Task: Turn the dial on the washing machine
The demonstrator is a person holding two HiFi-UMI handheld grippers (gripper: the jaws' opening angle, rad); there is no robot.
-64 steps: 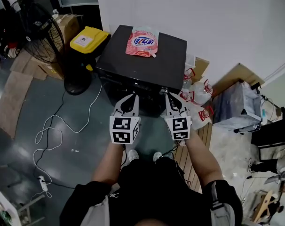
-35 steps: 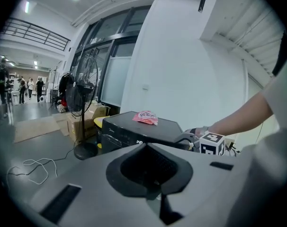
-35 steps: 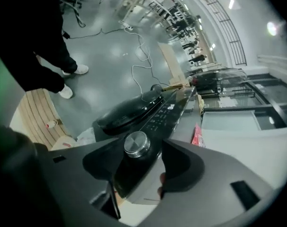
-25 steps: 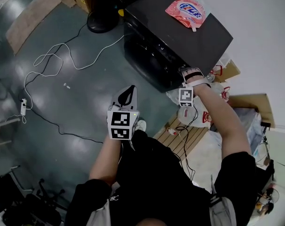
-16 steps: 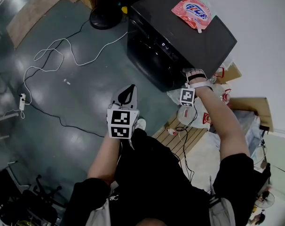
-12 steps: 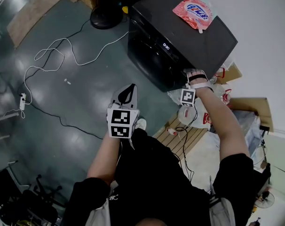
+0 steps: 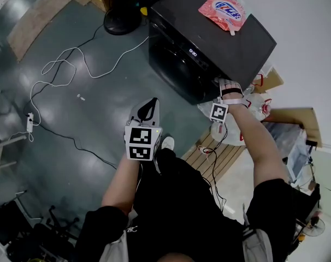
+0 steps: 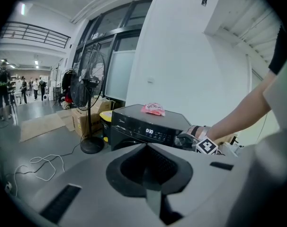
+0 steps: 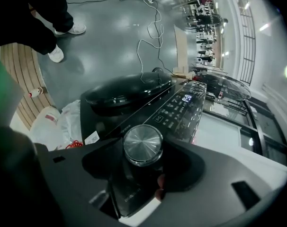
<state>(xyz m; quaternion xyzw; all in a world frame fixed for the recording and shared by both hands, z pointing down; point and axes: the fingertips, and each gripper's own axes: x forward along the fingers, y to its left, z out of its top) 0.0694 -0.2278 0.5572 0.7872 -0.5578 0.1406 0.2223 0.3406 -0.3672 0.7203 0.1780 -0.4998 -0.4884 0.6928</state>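
Your right claw (image 7: pixel 226 87) has reached the front of the washer (image 7: pixel 209 37) and now clasps the dial (image 9: pixel 143 144) head-on, its axis along the claw; your left claw (image 7: pixel 148 108) hangs closed, well apart.

"0:30" on washing machine display (image 8: pixel 149 131)

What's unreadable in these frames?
Head view: round silver dial hidden behind right gripper.
Right gripper view: dial's setting marks covered by that gripper's body.
All views: black control panel labels too small, blurred.
Head view: pink pouch print too small.
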